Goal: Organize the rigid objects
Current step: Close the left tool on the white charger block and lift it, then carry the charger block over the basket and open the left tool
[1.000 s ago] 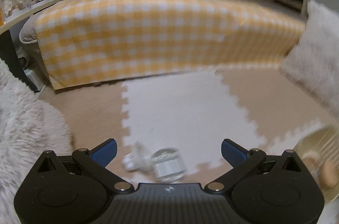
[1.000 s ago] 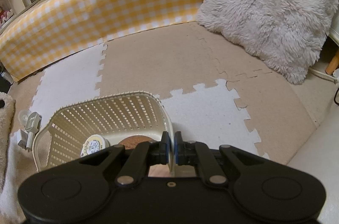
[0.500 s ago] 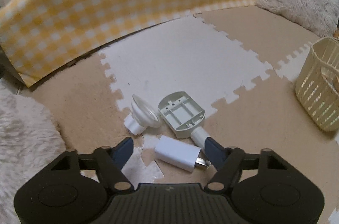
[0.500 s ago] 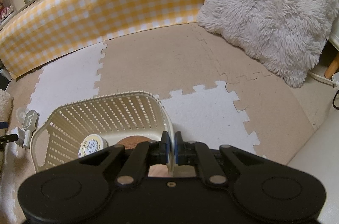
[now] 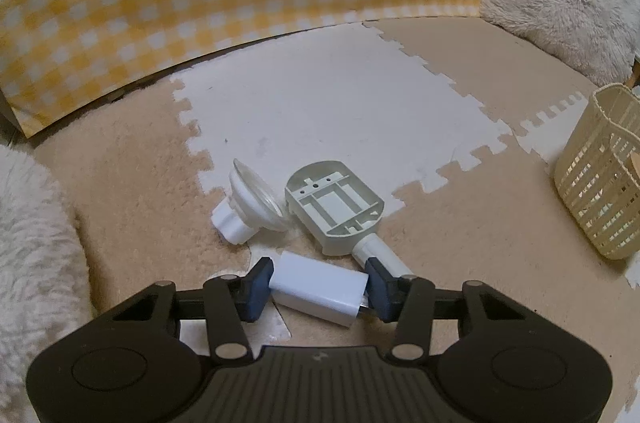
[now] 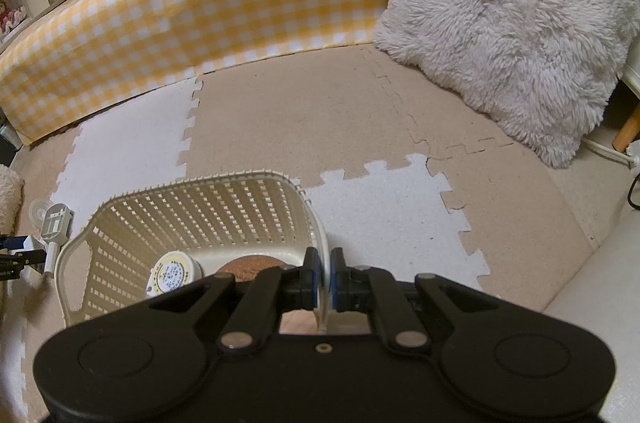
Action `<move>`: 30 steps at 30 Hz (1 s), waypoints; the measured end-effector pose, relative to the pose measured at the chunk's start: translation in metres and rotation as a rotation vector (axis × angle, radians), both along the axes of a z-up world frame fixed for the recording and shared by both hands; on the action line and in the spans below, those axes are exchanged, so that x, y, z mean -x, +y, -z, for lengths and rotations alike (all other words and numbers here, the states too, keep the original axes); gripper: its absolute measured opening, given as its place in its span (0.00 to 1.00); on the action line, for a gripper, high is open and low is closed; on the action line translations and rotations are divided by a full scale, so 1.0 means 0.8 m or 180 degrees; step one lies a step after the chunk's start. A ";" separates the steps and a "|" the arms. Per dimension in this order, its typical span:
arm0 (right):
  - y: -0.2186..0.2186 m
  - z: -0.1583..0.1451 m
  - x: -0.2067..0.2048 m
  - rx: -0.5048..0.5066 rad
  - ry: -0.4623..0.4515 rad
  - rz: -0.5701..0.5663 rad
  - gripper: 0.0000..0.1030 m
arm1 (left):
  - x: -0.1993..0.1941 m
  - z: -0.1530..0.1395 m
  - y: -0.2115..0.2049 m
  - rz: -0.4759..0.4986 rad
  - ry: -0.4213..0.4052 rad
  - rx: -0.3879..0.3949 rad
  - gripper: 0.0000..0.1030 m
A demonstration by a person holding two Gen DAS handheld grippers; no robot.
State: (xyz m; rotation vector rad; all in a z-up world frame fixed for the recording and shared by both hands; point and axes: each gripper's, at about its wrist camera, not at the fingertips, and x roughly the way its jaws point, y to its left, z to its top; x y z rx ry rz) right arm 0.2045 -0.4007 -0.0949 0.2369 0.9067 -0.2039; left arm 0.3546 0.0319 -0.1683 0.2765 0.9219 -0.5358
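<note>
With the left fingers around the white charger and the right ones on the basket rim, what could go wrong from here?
1. The left gripper is closing on the white charger end to end, and the right pad looks to meet its metal prongs, so it could twist or slip out.
2. The grey plastic part has its stem right beside the right finger; it may get nudged.
3. The right gripper pinches only the thin rim of the basket, which could tip.

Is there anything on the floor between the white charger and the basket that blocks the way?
The grey plastic housing with its white stem lies just beside the white charger, toward the basket. The left claw is closing around the charger. Beyond the housing, only bare mat shows.
</note>
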 end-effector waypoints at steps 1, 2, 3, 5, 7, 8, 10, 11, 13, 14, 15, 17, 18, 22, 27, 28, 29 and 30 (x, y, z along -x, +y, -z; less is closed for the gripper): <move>0.000 0.000 0.000 -0.0004 0.0000 0.0002 0.06 | 0.001 0.000 0.001 -0.0031 0.0003 0.0000 0.49; 0.000 0.000 0.000 -0.0011 -0.0001 0.0005 0.06 | 0.002 -0.001 0.001 -0.0065 0.0007 0.0001 0.49; -0.001 0.000 0.000 -0.0018 -0.0001 0.0007 0.06 | 0.003 -0.001 0.002 -0.0087 0.0014 -0.0002 0.49; -0.001 0.000 0.000 -0.0022 -0.0002 0.0008 0.06 | 0.004 -0.003 0.001 -0.0145 0.0025 -0.0013 0.49; -0.001 0.000 0.000 -0.0026 -0.0002 0.0010 0.06 | 0.006 -0.009 0.002 -0.0208 0.0013 0.0024 0.49; -0.002 0.000 0.001 -0.0032 -0.0002 0.0013 0.06 | 0.007 -0.014 0.003 -0.0249 -0.0001 0.0076 0.49; -0.002 0.000 0.001 -0.0043 -0.0001 0.0016 0.06 | 0.008 -0.026 0.003 -0.0352 -0.0022 0.0182 0.49; -0.002 0.000 0.001 -0.0046 0.0000 0.0016 0.06 | 0.009 -0.033 0.003 -0.0408 -0.0043 0.0237 0.49; -0.003 0.000 0.001 -0.0051 0.0007 0.0016 0.06 | 0.011 -0.051 0.002 -0.0497 -0.0115 0.0396 0.49; -0.003 0.000 0.000 -0.0050 0.0010 0.0014 0.06 | 0.014 -0.062 0.000 -0.0504 -0.0154 0.0478 0.49; -0.003 0.000 0.000 -0.0050 0.0013 0.0012 0.06 | 0.016 -0.072 -0.004 -0.0495 -0.0200 0.0529 0.49; -0.003 0.000 0.000 -0.0058 0.0012 0.0013 0.06 | 0.024 -0.092 -0.016 -0.0467 -0.0287 0.0647 0.49; -0.004 0.000 0.001 -0.0063 0.0012 0.0015 0.06 | 0.027 -0.100 -0.022 -0.0455 -0.0309 0.0708 0.49; -0.003 0.000 0.000 -0.0062 0.0015 0.0017 0.06 | 0.046 -0.128 -0.056 -0.0346 -0.0389 0.0929 0.49; -0.003 0.000 0.001 -0.0065 0.0018 0.0022 0.06 | 0.071 -0.151 -0.099 -0.0139 -0.0418 0.1114 0.49; -0.003 0.000 0.001 -0.0065 0.0017 0.0022 0.06 | 0.075 -0.152 -0.107 -0.0094 -0.0410 0.1139 0.49; -0.003 0.000 0.001 -0.0070 0.0018 0.0024 0.06 | 0.081 -0.154 -0.116 -0.0050 -0.0401 0.1157 0.49; -0.003 0.001 0.001 -0.0074 0.0019 0.0026 0.06 | 0.088 -0.155 -0.124 -0.0009 -0.0389 0.1172 0.49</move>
